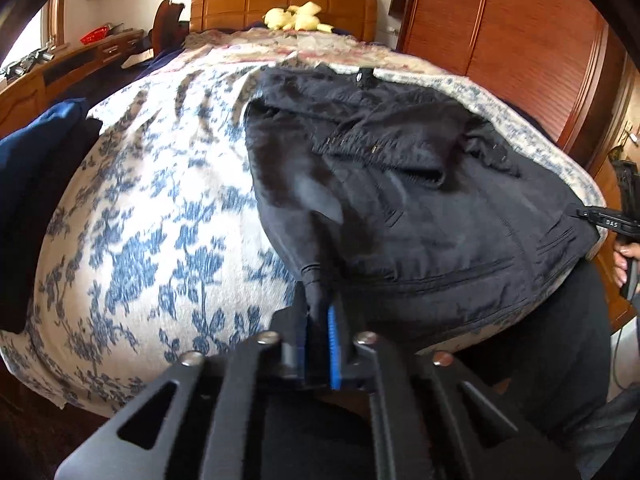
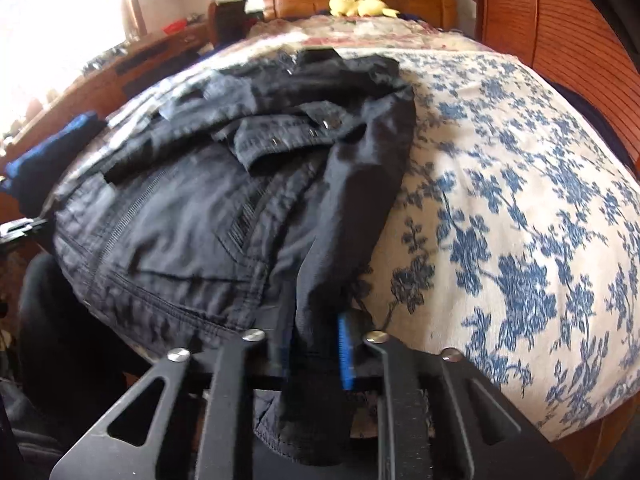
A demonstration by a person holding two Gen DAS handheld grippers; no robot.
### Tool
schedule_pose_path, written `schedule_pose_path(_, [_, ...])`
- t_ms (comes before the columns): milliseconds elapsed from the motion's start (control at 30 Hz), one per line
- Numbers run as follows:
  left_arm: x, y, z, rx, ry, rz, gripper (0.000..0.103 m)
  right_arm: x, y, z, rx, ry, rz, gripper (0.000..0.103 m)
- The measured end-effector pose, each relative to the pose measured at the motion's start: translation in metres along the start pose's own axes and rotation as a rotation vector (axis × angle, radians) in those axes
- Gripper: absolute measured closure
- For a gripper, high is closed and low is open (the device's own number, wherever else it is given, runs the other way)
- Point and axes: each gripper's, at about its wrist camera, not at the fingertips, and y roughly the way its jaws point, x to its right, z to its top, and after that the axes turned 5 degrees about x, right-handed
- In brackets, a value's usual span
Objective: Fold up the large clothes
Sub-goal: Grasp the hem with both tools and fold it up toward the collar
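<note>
Two grippers (image 1: 320, 344) (image 2: 316, 344) clamp one black jacket (image 1: 420, 200) (image 2: 192, 220)

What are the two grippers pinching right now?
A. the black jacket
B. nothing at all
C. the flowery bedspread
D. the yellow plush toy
A. The left gripper and the right gripper each have dark fabric of the black jacket clamped between their fingers, while the plush toy sits far off by the headboard.
</note>
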Motion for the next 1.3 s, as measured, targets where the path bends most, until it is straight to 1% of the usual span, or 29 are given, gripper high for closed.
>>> schedule_pose_path(67, [0.005,-0.010,0.011,0.029,0.005,0.020,0.099,0.000,-0.010,0.007,0.044,0.023,0.043,0.097])
schedule_pose_path(100, [0.008,-0.016,0.017,0.043,0.014,0.024,0.099,0.001,-0.019,0.014,0.085,0.040,0.067,0.098])
schedule_pose_path(233, [0.021,-0.048,0.052,0.147,0.056,0.044,0.100,-0.005,-0.047,0.043,0.195,0.078,0.119,0.099])
schedule_pose_path(333, [0.033,-0.078,0.080,0.224,0.091,0.053,0.100,-0.012,-0.068,0.067,0.265,0.083,0.159,0.099])
schedule_pose_path(400, [0.037,-0.096,0.091,0.261,0.105,0.052,0.100,-0.016,-0.084,0.081,0.302,0.083,0.184,0.099])
schedule_pose_path(500, [0.045,-0.128,0.107,0.324,0.128,0.072,0.100,-0.025,-0.118,0.101,0.366,0.057,0.205,0.099])
schedule_pose_path(667, [0.046,-0.176,0.117,0.407,0.122,0.045,0.100,-0.038,-0.177,0.111,0.444,0.000,0.210,0.099])
schedule_pose_path(767, [0.048,-0.204,0.111,0.446,0.112,0.023,0.100,-0.040,-0.208,0.106,0.478,-0.015,0.230,0.099])
schedule_pose_path(833, [0.051,-0.214,0.105,0.462,0.110,0.019,0.100,-0.040,-0.226,0.100,0.497,-0.023,0.239,0.099])
schedule_pose_path(933, [0.055,-0.216,0.101,0.462,0.105,0.020,0.100,-0.037,-0.241,0.092,0.507,-0.028,0.245,0.099])
schedule_pose_path(1000, [0.054,-0.204,0.100,0.443,0.109,0.044,0.100,-0.037,-0.240,0.087,0.495,-0.048,0.215,0.099])
schedule_pose_path(1067, [0.052,-0.187,0.104,0.415,0.095,0.052,0.100,-0.036,-0.226,0.084,0.460,-0.066,0.164,0.099])
schedule_pose_path(1167, [0.042,-0.155,0.112,0.376,0.070,0.050,0.100,-0.033,-0.196,0.083,0.403,-0.059,0.141,0.099])
schedule_pose_path(1300, [0.040,-0.119,0.124,0.348,0.073,0.072,0.100,-0.019,-0.154,0.087,0.359,-0.046,0.114,0.099])
